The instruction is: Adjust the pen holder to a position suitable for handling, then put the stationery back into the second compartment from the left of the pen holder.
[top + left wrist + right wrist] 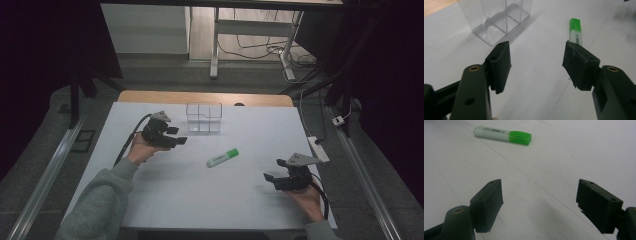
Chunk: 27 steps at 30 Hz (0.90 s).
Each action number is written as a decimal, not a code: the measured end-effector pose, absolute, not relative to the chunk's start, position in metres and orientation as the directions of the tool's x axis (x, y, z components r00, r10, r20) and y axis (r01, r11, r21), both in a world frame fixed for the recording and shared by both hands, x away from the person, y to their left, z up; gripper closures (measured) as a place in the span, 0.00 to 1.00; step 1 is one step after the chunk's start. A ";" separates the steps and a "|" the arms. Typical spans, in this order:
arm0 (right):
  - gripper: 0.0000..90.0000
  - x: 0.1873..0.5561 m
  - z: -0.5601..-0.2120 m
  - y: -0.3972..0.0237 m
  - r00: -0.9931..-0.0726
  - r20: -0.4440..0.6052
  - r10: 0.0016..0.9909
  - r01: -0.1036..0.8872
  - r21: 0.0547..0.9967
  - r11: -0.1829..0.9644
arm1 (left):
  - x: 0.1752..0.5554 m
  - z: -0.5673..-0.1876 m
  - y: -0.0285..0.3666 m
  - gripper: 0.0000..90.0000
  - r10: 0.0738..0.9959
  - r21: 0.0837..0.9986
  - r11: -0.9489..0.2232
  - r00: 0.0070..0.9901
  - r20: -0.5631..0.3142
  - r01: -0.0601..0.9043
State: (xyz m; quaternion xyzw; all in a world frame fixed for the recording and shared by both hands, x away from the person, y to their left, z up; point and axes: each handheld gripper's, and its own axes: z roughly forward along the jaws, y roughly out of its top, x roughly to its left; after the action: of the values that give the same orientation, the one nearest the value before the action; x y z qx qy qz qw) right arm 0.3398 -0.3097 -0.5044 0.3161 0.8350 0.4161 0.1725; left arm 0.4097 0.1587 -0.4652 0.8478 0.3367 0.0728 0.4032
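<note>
Highlighter [222, 158]: a stubby marker with a pale, whitish-green barrel and a bright green cap; dark print runs along the barrel, reading "HIGH" in the right gripper view.
Highlighter position: lying flat on the white worktop [200, 195], near its middle, cap end pointing away from the person and to the right in the high view; nothing touches it.
Neighbours: a clear plastic box [204, 117] with inner dividers stands farther back on the worktop, apart from the highlighter.
Left gripper [181, 136]: released, jaws spread wide with nothing between them; held above the worktop between the box and the highlighter, left of both. In its own view the highlighter's cap shows beyond the right-hand jaw.
Right gripper [274, 169]: released, jaws wide apart and empty, low over the worktop at the near right, well apart from the highlighter.
</note>
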 end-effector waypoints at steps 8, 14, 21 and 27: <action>0.23 0.339 -0.504 -0.309 -0.743 -0.028 0.669 0.382 0.803 0.458 | 0.409 -0.466 0.142 0.41 0.602 0.721 -0.481 0.786 -0.143 0.499; 0.23 0.340 -0.504 -0.309 -0.743 -0.031 0.669 0.382 0.801 0.462 | 0.410 -0.465 0.126 0.40 0.580 0.720 -0.498 0.803 -0.138 0.484; 0.23 0.340 -0.504 -0.309 -0.742 -0.033 0.670 0.381 0.801 0.461 | 0.410 -0.462 0.106 0.39 0.553 0.718 -0.518 0.822 -0.133 0.465; 0.23 0.341 -0.504 -0.308 -0.746 -0.030 0.666 0.380 0.802 0.461 | 0.412 -0.462 0.095 0.39 0.546 0.712 -0.525 0.826 -0.137 0.465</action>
State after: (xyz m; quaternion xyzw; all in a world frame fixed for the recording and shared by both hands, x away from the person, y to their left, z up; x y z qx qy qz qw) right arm 0.3412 -0.3081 -0.5044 0.3122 0.8372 0.4147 0.1724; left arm 0.4122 0.0945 -0.4625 0.8718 0.2901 0.0516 0.3913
